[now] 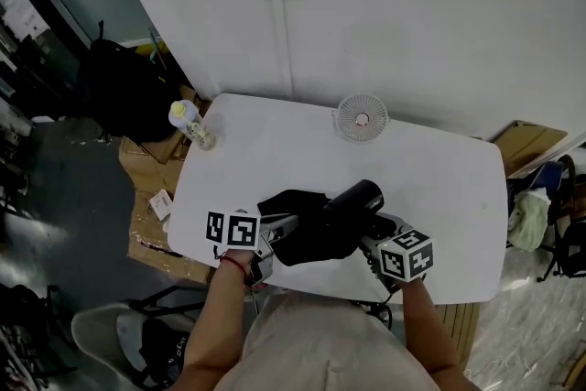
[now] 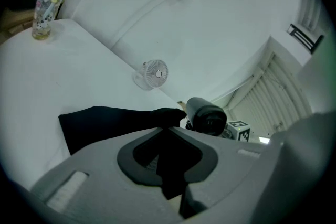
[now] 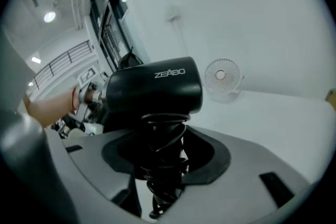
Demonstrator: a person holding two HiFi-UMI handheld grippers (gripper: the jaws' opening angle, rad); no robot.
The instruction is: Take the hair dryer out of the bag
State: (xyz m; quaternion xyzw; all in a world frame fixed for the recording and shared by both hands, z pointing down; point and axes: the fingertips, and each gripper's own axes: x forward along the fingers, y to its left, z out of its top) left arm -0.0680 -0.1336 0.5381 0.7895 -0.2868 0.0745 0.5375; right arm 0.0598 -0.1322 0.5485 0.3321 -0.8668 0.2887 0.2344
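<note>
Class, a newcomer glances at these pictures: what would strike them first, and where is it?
The black hair dryer stands out, gripped by its cord-wrapped handle in the right tongs above the white table. Beside it the left tongs pinch the limp black bag. A small white fan stands at the table's far edge.

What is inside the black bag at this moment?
The hair dryer shows outside the bag, its handle in the right gripper. The bag's inside is covered by its own cloth.
</note>
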